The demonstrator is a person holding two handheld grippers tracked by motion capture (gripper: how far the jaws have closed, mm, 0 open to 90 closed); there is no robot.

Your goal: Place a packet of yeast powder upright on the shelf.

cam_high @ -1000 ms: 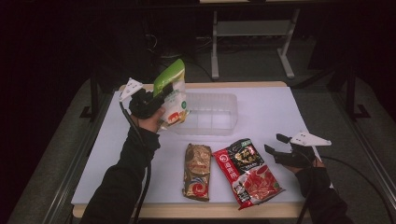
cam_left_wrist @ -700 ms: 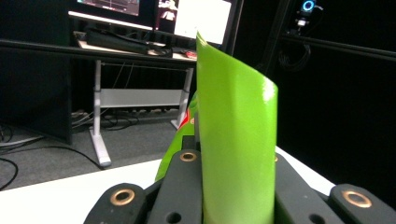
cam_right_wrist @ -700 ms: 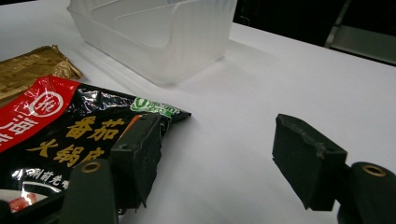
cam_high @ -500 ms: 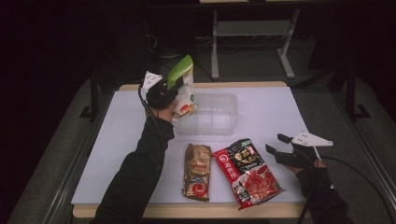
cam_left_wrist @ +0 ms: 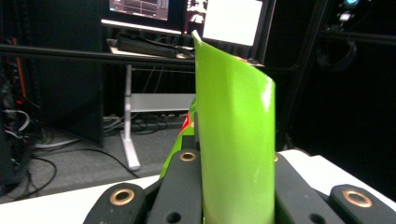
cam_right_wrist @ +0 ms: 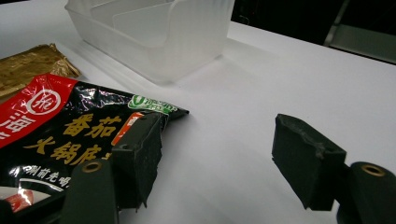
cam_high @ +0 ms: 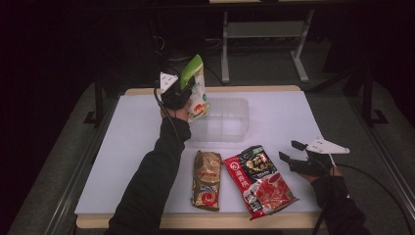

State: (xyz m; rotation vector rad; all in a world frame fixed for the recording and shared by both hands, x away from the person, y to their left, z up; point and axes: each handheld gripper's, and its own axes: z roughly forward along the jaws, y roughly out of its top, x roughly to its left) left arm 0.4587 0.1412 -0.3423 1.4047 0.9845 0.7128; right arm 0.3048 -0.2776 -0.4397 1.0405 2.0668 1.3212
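Your left gripper is clamped tight on the glossy green-and-white snack pouch, whose print is too small to read. You hold it upright above the table's far edge, at the left end of the clear plastic bin. In the left gripper view, the green pouch rises between the two black jaws.

Your right gripper rests near the table's right edge, jaws standing wide with nothing between them. The red-and-black sauce packet, printed with Chinese characters, lies just beside its left jaw. The crinkled gold foil packet lies by the near edge.
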